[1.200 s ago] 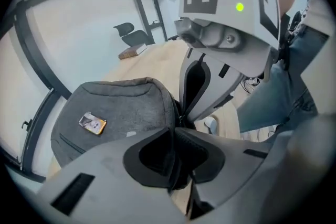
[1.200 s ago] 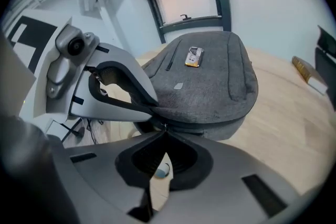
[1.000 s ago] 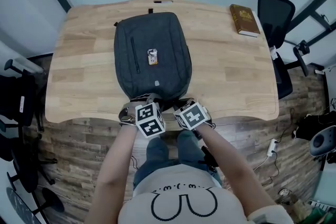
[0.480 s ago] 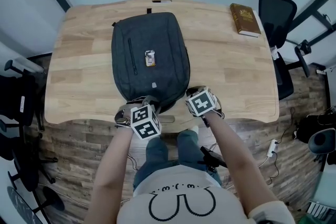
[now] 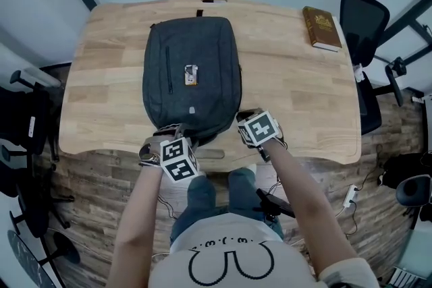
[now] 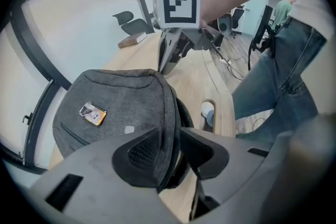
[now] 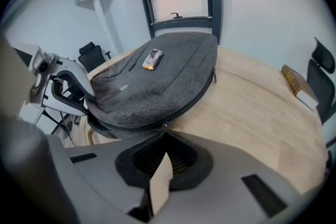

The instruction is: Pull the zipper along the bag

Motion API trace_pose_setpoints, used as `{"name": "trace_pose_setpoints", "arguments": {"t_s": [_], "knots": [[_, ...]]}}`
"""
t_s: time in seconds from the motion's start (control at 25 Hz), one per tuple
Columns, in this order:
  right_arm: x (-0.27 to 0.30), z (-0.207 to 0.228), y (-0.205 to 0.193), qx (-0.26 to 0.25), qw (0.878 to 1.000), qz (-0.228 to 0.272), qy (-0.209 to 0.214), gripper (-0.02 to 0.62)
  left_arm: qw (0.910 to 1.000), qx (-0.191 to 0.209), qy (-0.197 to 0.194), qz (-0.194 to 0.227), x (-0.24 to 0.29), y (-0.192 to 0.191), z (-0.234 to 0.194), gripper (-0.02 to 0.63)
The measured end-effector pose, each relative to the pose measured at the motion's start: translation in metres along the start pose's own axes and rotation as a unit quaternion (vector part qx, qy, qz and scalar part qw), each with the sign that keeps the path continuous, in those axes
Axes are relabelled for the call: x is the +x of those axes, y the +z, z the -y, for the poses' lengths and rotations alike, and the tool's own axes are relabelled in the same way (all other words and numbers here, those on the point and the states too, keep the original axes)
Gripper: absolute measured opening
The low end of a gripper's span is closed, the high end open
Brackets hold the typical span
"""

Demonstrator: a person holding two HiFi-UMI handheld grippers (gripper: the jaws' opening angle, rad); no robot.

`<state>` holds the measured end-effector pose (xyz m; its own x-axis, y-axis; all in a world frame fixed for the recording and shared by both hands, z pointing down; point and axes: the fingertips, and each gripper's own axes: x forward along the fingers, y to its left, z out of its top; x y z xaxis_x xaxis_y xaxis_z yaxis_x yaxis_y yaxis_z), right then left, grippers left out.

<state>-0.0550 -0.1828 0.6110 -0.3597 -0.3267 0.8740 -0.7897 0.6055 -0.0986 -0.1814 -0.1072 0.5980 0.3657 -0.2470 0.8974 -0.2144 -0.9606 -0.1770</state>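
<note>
A dark grey backpack lies flat on the wooden table, its bottom end at the near edge. My left gripper is at the bag's near left corner. In the left gripper view the bag's folded edge runs between the jaws of the left gripper, which are opening, with a thin gap at the right pad. My right gripper sits at the near right corner. In the right gripper view its jaws are shut on the zipper pull, the slider showing just at their tips on the dark zipper line.
A brown book lies at the table's far right corner. A black office chair stands beyond it. A small picture tag sits on the bag's top. The person's legs are close under the near table edge.
My right gripper has slid right along the bag's near edge, from the middle to the right corner. The left gripper has drawn slightly left and back, and the bag shifted a little.
</note>
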Motion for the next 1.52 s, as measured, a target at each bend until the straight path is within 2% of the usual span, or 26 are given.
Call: {"name": "trace_pose_setpoints", "arguments": {"t_s": [0.04,0.12,0.24,0.4,0.56,0.72,0.84,1.08,1.36,1.52], "knots": [[0.0,-0.005,-0.001,-0.001,1.0,0.0,0.01,0.055,1.0,-0.008,-0.005,0.002,-0.001,0.002,0.001,0.13],[0.0,-0.018,-0.003,-0.004,0.999,0.0,0.032,0.055,0.9996,-0.022,-0.01,0.012,-0.001,0.01,0.002,0.155],[0.002,-0.045,-0.007,-0.014,0.998,0.002,0.069,0.055,0.999,-0.037,-0.002,0.024,0.003,0.028,-0.001,0.156],[0.006,-0.076,-0.011,-0.046,0.994,0.002,0.103,0.055,0.9985,-0.053,0.007,0.009,0.018,0.038,-0.002,0.155],[0.007,-0.079,-0.012,-0.06,0.992,-0.002,0.113,0.055,0.9969,-0.076,-0.002,-0.017,0.028,0.034,0.0,0.115],[0.007,-0.073,-0.012,-0.08,0.989,-0.002,0.125,0.056,0.9959,-0.086,-0.012,-0.025,0.028,0.033,0.0,0.101],[0.008,-0.063,-0.01,-0.101,0.988,-0.004,0.114,0.058,0.9953,-0.093,-0.012,-0.023,0.028,0.034,0.0,0.095],[0.017,-0.019,0.005,-0.101,0.991,-0.011,0.086,0.061,0.9951,-0.096,-0.003,-0.023,0.028,0.033,0.001,0.089],[0.033,0.048,0.058,-0.097,0.995,0.009,0.008,0.061,0.9952,-0.091,-0.009,-0.035,0.029,0.033,0.002,0.089],[0.043,0.063,0.073,-0.1,0.995,0.016,-0.004,0.072,0.9948,-0.094,-0.007,-0.038,0.03,0.033,0.001,0.086]]}}
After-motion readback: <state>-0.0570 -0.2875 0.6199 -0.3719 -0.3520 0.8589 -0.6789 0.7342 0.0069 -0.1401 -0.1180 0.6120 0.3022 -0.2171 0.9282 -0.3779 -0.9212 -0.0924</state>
